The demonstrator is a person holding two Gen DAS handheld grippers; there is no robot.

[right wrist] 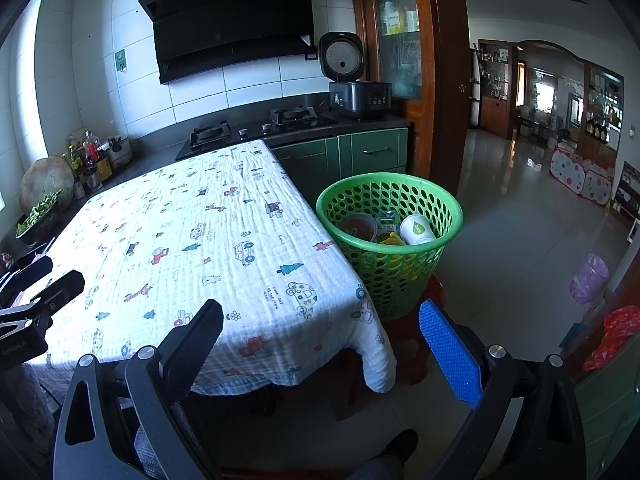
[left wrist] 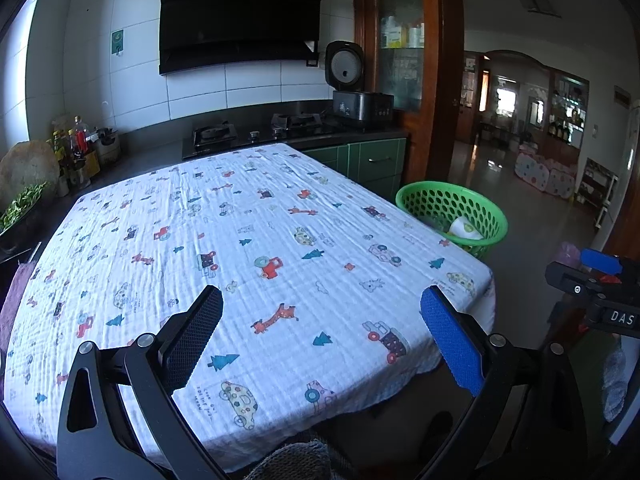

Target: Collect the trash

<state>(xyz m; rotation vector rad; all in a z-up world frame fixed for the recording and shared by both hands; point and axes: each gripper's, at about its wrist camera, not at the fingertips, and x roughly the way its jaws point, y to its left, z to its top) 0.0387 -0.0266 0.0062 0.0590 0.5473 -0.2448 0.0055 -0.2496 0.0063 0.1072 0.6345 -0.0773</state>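
Tongs both spread apart, gripping nothing. Left tongs (left wrist: 320, 336) hang over the near part of the counter (left wrist: 248, 240), which is covered by a white cloth printed with cars, giraffes and trees; no loose items on the cloth. Right tongs (right wrist: 320, 352) sit off the counter's near right corner, over the floor (right wrist: 520, 240), and show in the left wrist view at 3 o'clock.

Green perforated trash basket (right wrist: 388, 248) stands just beside the counter's right edge, at 1 o'clock from the right tongs, on a red stool (right wrist: 404, 336). Trash is inside it: white paper cup (right wrist: 416, 230) with a green leaf mark lying tilted against the right wall, round clear-lidded container (right wrist: 358, 228) with red contents at the left, yellow wrapper (right wrist: 394, 239) between them. Other scraps there too small to tell.

Beyond the counter at 12 o'clock: gas hob (right wrist: 256, 130), black range hood (right wrist: 232, 16), rice cooker (right wrist: 356, 80) with lid up. Bottles (right wrist: 90, 152) at 10 o'clock. Pink bag (right wrist: 588, 280) on the floor at 3 o'clock, well apart from the basket.
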